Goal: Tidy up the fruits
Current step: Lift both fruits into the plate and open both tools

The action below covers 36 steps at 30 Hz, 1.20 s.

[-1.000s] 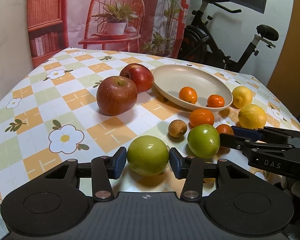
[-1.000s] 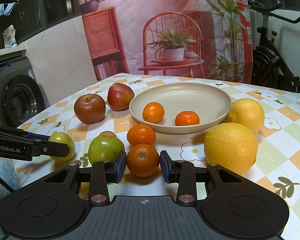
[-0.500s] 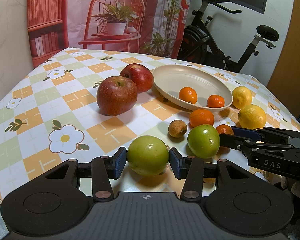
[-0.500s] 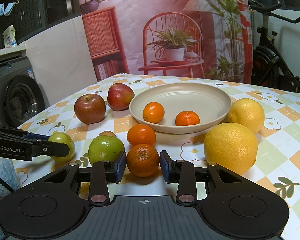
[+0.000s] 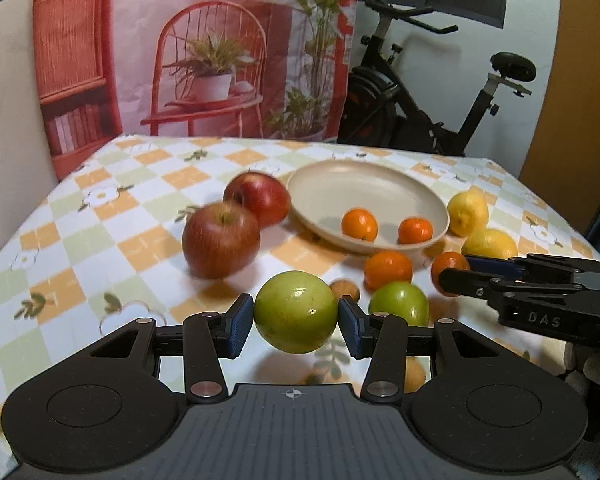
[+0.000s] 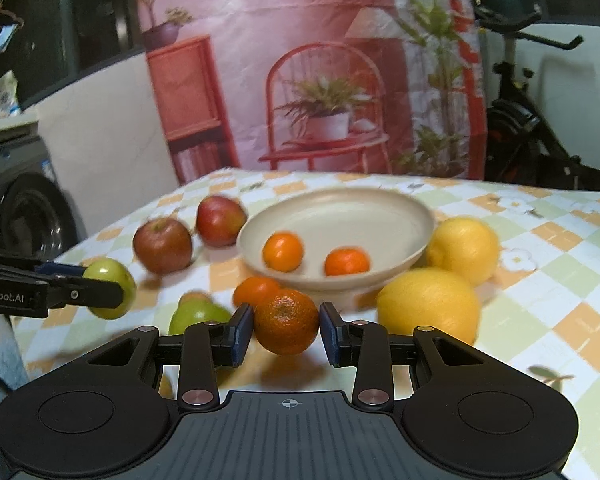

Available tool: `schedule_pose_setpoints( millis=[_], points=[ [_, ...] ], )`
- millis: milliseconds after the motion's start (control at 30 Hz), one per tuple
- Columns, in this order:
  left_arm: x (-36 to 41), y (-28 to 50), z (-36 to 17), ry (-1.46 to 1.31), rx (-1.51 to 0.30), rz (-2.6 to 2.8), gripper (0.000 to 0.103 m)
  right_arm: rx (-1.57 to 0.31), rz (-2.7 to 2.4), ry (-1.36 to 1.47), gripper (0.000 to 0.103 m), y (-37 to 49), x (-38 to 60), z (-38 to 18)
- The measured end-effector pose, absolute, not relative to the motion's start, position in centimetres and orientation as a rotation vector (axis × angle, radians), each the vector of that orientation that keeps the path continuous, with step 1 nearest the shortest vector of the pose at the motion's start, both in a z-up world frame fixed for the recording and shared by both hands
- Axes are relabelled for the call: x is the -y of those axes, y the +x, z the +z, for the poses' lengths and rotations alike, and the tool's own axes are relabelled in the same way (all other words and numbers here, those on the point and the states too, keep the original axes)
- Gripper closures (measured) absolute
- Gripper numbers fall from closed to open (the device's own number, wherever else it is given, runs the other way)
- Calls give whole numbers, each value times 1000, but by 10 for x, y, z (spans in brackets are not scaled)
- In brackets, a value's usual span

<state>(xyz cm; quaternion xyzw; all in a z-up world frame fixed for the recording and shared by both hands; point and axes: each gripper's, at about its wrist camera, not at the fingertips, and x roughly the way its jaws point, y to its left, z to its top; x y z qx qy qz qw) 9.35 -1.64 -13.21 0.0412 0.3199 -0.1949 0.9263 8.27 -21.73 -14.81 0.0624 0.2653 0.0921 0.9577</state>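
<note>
The left claw is clamping a green apple between its blue pads, and the apple is hanging clear of the worktop, its shadow lying beneath it. At ten o'clock from that apple two red apples are sitting touching each other, the farther one just beside the rim of the plate. Inside the plate, toward its near edge, two small oranges are resting apart from one another. At two o'clock from the held apple a second green apple is lying on the cloth, with a small brown fruit just beside it and a loose orange behind it at twelve o'clock.

The right claw is gripping a mandarin, also raised off the cloth. At three o'clock from the mandarin two lemons are sitting near each other, the farther one just beside the plate's right rim. Behind the worktop a printed backdrop is hanging, and an exercise bike is standing at about one o'clock.
</note>
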Motion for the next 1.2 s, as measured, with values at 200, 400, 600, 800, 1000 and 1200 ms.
schedule_pose_setpoints(
  millis=[200,400,600,800,1000,1200],
  points=[
    [28,114,-110,103,-601,-422,54,-488,164,115,70,95,232,-125],
    [47,138,-90,119,-560,-465,54,-484,134,71,70,124,248,-105],
    [72,180,-90,130,-592,-490,54,-547,108,13,70,169,257,-98],
    [95,228,-100,166,-656,-487,54,-627,93,-35,70,216,263,-94],
    [107,261,-112,198,-703,-492,54,-711,89,-68,70,259,271,-102],
    [109,283,-130,216,-765,-499,54,-790,121,-86,70,284,272,-117]
  ],
)
